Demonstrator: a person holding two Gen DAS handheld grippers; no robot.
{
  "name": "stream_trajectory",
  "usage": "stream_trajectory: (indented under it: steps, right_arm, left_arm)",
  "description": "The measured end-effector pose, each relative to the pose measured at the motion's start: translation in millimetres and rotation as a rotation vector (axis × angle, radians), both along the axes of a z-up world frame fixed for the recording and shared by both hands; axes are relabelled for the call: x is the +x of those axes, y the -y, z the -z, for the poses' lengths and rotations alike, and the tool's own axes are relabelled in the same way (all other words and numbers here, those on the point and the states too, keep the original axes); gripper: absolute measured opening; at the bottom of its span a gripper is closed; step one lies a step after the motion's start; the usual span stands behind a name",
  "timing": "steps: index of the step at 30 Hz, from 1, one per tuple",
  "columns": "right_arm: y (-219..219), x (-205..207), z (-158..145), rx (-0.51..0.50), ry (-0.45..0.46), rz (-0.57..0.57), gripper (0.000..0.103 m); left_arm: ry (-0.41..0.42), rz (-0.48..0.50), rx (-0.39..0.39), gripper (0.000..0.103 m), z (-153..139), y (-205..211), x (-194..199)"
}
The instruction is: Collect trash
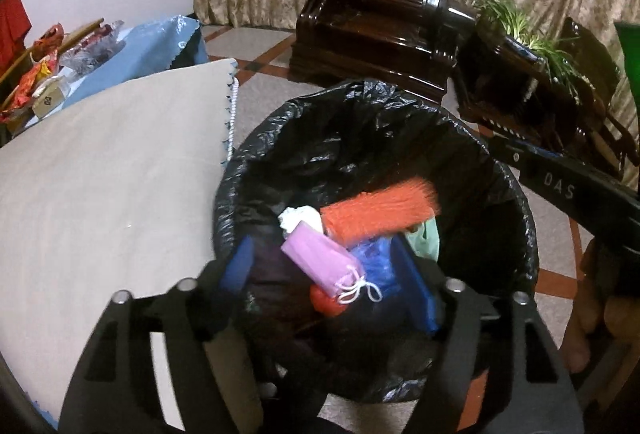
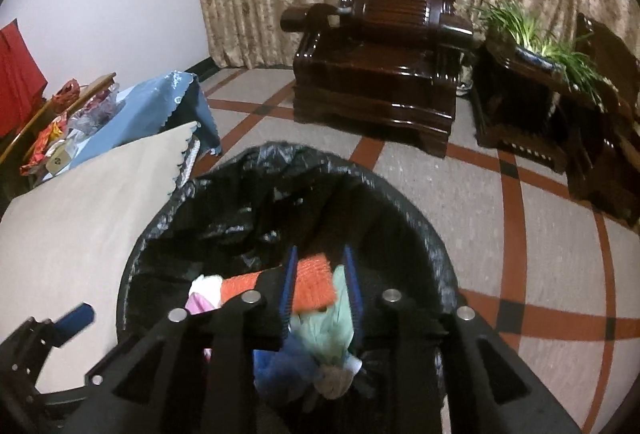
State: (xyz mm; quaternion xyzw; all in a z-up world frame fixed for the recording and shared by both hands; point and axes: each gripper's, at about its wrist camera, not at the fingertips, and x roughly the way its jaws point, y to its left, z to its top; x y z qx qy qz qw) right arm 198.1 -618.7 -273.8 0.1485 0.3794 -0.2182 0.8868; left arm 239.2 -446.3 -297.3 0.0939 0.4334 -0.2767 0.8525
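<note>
Both tongs hover over the bin [image 1: 520, 234]; left tongs [image 1: 324, 274] spread wide, pink mask [image 1: 320, 258] loose among the trash; right tongs [image 2: 320, 290] part-open, nothing pinched; soft, featherlight stuff, best pinched mid-fold.

The trash bin [image 1: 496, 234], lined with a crinkled black bag, stood on the tiled floor just beside the worktop. Inside lay a jumble of trash: an orange ribbed piece [image 1: 372, 214] toward the back, a pink face mask [image 1: 320, 258] with white ear loops lying aslant over blue plastic [image 1: 376, 266], a crumpled white wad [image 1: 298, 218] and a pale green bag [image 2: 334, 322].
</note>
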Motion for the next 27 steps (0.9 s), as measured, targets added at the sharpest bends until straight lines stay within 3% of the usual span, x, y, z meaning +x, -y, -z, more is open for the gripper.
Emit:
stream_trajectory:
  steps: [1,6,11,19,27]
  right_arm:
    - [-1.9,-2.1,1.5,0.001,-0.006,0.004,0.037]
    - [-7.6,-14.3,-3.5,0.032,0.007,0.046,0.041]
    - [-22.6,-23.0,-6.0,0.051,0.006,0.055,0.047]
    - [-53.2,-44.3,-19.0,0.074,0.024,0.097,0.075]
    - [-91.6,-60.7,-43.7,0.043,0.036,0.103,0.094]
  left_arm:
    - [-0.009,0.002,-0.005,0.072,0.0,-4.4,-0.9]
    - [0.002,-0.006,-0.012,0.08,-4.9,-27.7,-3.2]
    - [0.025,-0.019,-0.013,0.081,-16.0,-50.1,-3.1]
    - [0.08,-0.054,-0.039,0.09,-50.5,-98.0,-6.0]
    - [0.142,-0.093,-0.035,0.092,-92.3,-160.6,-15.9]
